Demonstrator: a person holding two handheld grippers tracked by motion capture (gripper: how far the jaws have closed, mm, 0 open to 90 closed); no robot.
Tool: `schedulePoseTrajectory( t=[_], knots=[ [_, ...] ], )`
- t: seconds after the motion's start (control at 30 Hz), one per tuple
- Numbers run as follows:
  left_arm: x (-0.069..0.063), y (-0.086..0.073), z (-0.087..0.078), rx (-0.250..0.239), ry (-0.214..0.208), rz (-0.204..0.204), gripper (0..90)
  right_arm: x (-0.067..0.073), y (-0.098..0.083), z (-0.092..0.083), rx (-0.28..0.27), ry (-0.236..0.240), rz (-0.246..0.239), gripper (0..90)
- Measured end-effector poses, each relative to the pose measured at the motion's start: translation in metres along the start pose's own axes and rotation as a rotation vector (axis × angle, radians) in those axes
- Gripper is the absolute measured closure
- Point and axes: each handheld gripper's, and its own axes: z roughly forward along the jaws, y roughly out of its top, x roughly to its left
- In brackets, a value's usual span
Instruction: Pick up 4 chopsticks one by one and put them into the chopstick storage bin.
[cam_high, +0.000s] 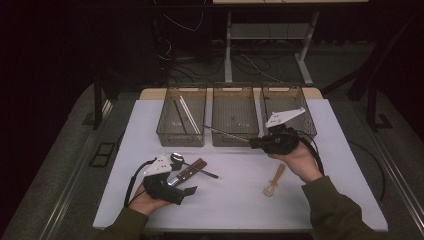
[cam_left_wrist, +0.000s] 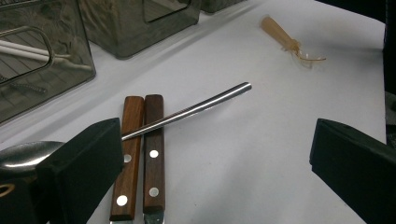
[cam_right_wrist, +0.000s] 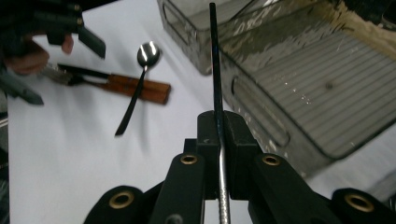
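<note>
The right claw (cam_right_wrist: 219, 128) is clamped on a thin metal utensil handle (cam_right_wrist: 215, 56), a slim dark steel rod that runs straight out from between its 2 matte black pads and reaches over the near rim of the middle bin (cam_right_wrist: 299, 84). In the high view the same rod (cam_high: 227, 133) juts from the right claw (cam_high: 256, 143) toward the left, its tip at the front wall of that bin (cam_high: 234, 116). Which kind of utensil it is cannot be told, since its head is hidden inside the claw.

The left claw (cam_left_wrist: 210, 163) stands apart, with its 2 blocky black pads wide and nothing between them. Ahead of it and near its left pad lie 2 wooden knife handles (cam_left_wrist: 142, 154) side by side, one reddish and one darker brown, each flat, rectangular and set with bright round rivets. A polished steel spoon (cam_left_wrist: 187, 111) lies across them, its round tapered handle pointing away and its bowl beside the left pad. Farther off, beyond the right pad, lies a pale wooden-handled utensil (cam_left_wrist: 285, 37) with a thin wire end.

The 3 bins are smoky translucent plastic with ribbed floors and cut-out handles; the left bin (cam_high: 165, 120) holds 2 pale chopsticks (cam_high: 189, 114).

The surface (cam_high: 230, 195) is smooth, matte white. Around it the room is dark, with grey carpet, trailing cables and metal desk legs behind.
</note>
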Motion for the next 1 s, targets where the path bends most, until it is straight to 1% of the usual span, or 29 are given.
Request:
schedulePoseTrajectory(
  t=[0.13,0.37,0.63,0.73,0.77,0.83,1.0],
  knots=[
    [0.0,0.0,0.0,0.001,0.004,-0.004,1.9,-0.002,0.015,0.008,-0.005,-0.009,0.011,86.4],
    [0.0,0.0,0.0,0.002,0.011,-0.003,2.9,-0.006,0.039,0.025,0.009,-0.03,0.029,86.3],
    [0.0,0.0,-0.001,0.004,0.008,-0.002,3.0,-0.012,0.063,0.046,0.025,-0.057,0.044,86.3],
    [0.0,0.0,0.0,0.0,0.005,-0.007,3.0,-0.014,0.071,0.055,0.029,-0.069,0.048,86.3],
    [0.0,0.0,0.0,-0.001,0.005,-0.003,3.0,-0.014,0.074,0.058,0.033,-0.071,0.058,86.3],
    [0.0,0.0,0.0,-0.008,0.003,-0.01,3.1,-0.014,0.081,0.066,0.04,-0.079,0.063,86.3],
    [0.0,0.0,0.0,-0.012,-0.002,-0.009,3.1,-0.014,0.095,0.088,0.061,-0.092,0.065,86.3]
  ],
)
